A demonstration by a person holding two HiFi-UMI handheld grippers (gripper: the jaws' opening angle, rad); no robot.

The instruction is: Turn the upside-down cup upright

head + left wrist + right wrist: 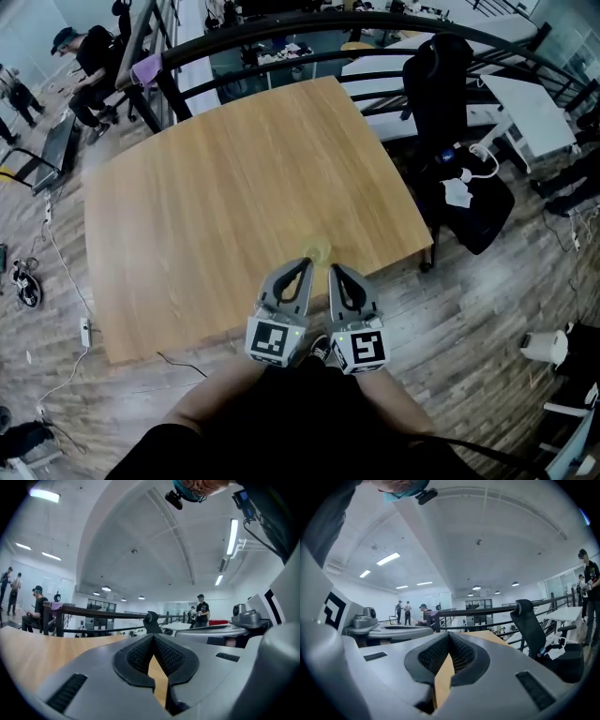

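Can spot the cup (316, 250) only as a pale yellowish, see-through smear on the wooden table (206, 178), close to the near edge and just beyond the tips of the two grippers. Cannot tell from that smear whether mouth-up or mouth-down, so cannot call the task done or undone. Shows the left gripper (303, 266) with jaws pressed together at the tips and nothing caught between them, only tabletop visible through the gap lower down. Same for the right gripper (337, 271): jaws pressed together, empty. Holds both side by side, level, above the table's near edge, clear of the cup. Worth worrying first about weight: looks thin and light, so likely to skid or tip at any brush from a closed tip, and with so little table on the near side, could roll off onto the floor (487, 309). Next, about visibility: nearly transparent against pale wood, so easy to misjudge the rim and close on air or clip the wall. Then about squeeze: might buckle or pop out sideways if pinched hard. Last, about crowding: with both grippers so close together, easy to knock one against the other when spreading jaws for a reach.
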